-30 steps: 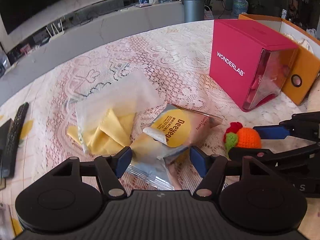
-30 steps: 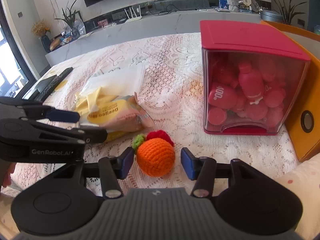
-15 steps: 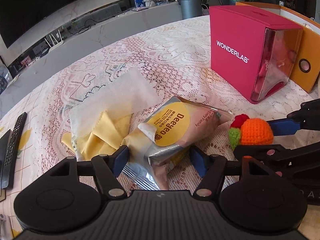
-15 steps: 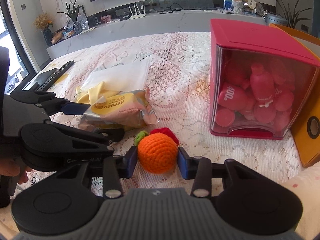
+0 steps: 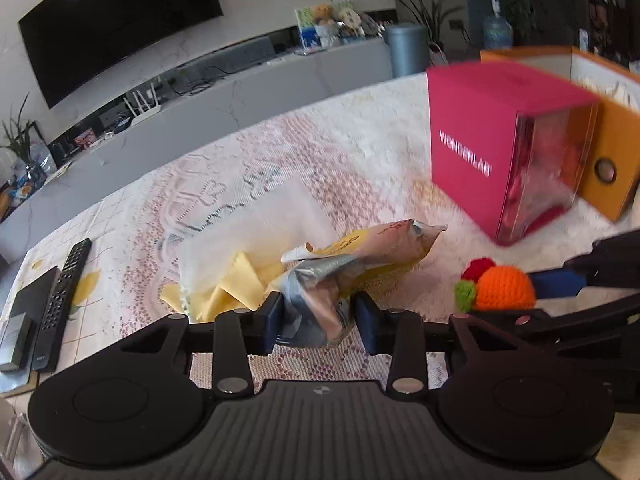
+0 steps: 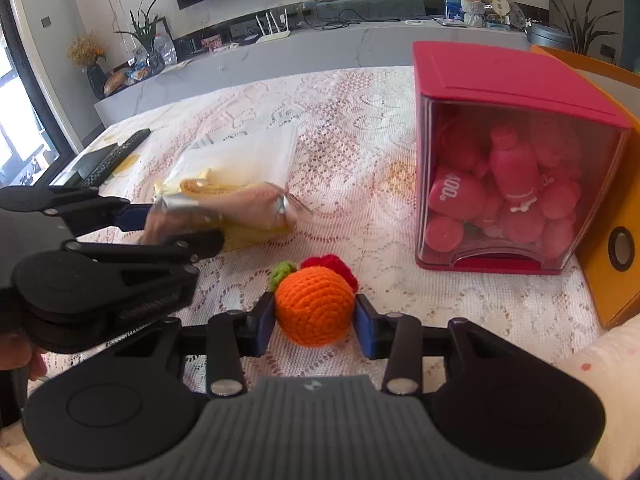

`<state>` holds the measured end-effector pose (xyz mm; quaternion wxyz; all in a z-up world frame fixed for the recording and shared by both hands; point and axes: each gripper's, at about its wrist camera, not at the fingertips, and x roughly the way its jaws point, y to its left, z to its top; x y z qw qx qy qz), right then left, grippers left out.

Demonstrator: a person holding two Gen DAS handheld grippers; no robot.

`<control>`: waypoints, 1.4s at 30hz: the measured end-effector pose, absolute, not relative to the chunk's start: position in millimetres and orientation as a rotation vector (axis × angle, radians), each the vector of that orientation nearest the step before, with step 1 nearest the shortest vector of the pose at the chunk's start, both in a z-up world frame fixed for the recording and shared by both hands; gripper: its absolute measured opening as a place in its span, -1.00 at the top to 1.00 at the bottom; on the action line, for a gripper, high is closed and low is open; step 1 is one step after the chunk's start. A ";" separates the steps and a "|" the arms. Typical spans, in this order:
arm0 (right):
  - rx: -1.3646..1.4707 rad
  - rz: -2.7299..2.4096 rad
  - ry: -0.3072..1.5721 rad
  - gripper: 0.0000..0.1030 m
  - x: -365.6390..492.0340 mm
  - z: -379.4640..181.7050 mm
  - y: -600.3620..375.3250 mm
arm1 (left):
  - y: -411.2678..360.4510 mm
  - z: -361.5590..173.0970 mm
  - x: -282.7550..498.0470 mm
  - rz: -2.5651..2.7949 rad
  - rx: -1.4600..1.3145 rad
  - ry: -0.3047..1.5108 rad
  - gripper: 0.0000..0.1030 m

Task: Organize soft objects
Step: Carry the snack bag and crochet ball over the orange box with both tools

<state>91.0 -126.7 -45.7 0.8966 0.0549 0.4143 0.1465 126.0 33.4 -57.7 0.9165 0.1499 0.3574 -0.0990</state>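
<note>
Snack packet [image 5: 352, 256]: being squeezed as the left gripper [image 5: 320, 320] jaws are closing on it.
Crocheted orange [image 6: 316, 310]: sitting clamped in the right gripper [image 6: 316, 324].
Surface: lace tablecloth [image 6: 360, 128] is covering the table.
Room: television [image 5: 116, 20] is hanging behind.

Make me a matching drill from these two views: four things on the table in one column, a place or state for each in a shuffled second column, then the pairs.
Things:
1. snack packet
2. crocheted orange
3. red box
4. remote control

Places or states:
A. lies flat near the table's left edge
B. between the right tongs' pads
C. stands against the orange bin
D. squeezed by the closing left tongs

Pairs: 1-D, 2-B, 3-C, 4-A
</note>
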 end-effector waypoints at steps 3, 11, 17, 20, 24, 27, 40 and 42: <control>0.149 0.302 0.827 0.20 86.4 -35.8 -134.0 | 38.4 -39.9 119.2 -0.179 0.230 0.714 0.16; 0.219 0.305 0.678 0.20 68.1 14.7 -159.1 | 32.7 8.5 99.8 -0.214 0.027 0.679 0.17; 0.254 0.270 0.548 0.20 50.1 60.5 -200.9 | -0.3 41.4 95.5 -0.267 -0.018 0.663 0.17; 0.271 0.224 0.487 0.20 42.7 78.2 -232.4 | -24.9 54.4 95.8 -0.318 0.002 0.641 0.18; 0.276 0.153 0.449 0.20 41.4 92.5 -277.1 | -62.1 67.7 101.4 -0.388 0.048 0.617 0.18; 0.261 0.096 0.439 0.20 44.5 98.2 -308.9 | -89.0 72.2 112.8 -0.439 0.076 0.622 0.19; 0.255 -0.076 0.540 0.20 93.6 87.3 -414.0 | -197.6 46.5 186.2 -0.569 0.192 0.703 0.20; 0.255 -0.080 0.571 0.20 102.6 81.3 -423.6 | -210.5 37.5 193.9 -0.571 0.228 0.711 0.20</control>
